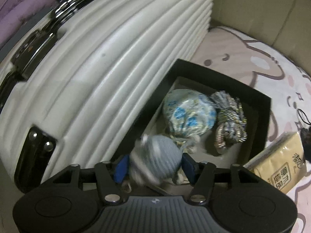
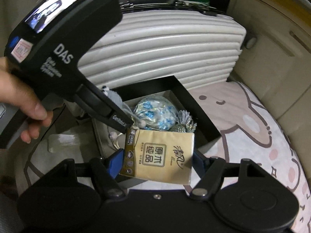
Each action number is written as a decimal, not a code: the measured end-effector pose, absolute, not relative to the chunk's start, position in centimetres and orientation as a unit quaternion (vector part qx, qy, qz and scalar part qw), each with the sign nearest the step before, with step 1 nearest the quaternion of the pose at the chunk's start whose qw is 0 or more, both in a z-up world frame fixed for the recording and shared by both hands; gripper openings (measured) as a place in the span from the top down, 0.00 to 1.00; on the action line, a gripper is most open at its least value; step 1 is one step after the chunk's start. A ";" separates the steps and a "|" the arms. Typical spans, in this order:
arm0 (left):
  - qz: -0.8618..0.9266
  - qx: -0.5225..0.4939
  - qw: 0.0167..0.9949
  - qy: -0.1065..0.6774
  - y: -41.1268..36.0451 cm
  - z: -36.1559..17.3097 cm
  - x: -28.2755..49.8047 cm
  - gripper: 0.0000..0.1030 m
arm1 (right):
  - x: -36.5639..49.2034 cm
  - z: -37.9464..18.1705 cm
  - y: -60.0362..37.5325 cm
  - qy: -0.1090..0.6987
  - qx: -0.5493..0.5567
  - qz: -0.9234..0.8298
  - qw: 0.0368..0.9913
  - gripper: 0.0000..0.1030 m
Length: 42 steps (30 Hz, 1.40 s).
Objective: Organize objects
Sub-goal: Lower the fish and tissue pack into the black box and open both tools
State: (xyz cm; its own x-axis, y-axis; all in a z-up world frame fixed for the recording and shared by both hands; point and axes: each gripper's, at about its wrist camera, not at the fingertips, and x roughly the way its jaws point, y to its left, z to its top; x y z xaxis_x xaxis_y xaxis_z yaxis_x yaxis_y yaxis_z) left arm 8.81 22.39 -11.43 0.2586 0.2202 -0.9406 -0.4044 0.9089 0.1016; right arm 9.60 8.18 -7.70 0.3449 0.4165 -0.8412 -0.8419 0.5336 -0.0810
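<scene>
suitcase (image 1: 108,81) crowding box (image 1: 213,71), bedspread (image 1: 243,46) clear

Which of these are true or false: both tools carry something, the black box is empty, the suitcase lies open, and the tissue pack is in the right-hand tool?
1. Both tools carry something. True: the left gripper has a grey knitted toy between its fingers, and the right gripper holds the tissue pack.
2. The black box is empty. False: a blue-patterned pouch and a tasselled bundle lie inside.
3. The white suitcase lies open. False: it is closed.
4. The tissue pack is in the right-hand tool. True.
</scene>
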 end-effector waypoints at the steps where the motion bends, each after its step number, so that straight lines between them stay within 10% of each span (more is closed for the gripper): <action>1: 0.200 -0.089 0.787 0.577 22.7 -11.5 8.8 0.41 | 9.7 -7.8 8.3 0.404 -0.265 0.407 0.775 0.29; 26: 0.178 -0.157 0.805 0.544 23.2 -9.4 8.5 0.28 | 8.6 -9.2 10.4 0.393 -0.298 0.465 0.735 0.14; 38: 0.177 -0.147 0.806 0.546 22.5 -9.2 8.4 0.26 | 10.4 -8.2 8.4 0.425 -0.237 0.427 0.762 0.15; 42: 0.177 -0.147 0.807 0.544 22.3 -9.0 8.3 0.25 | 11.4 -8.0 7.9 0.444 -0.213 0.399 0.774 0.29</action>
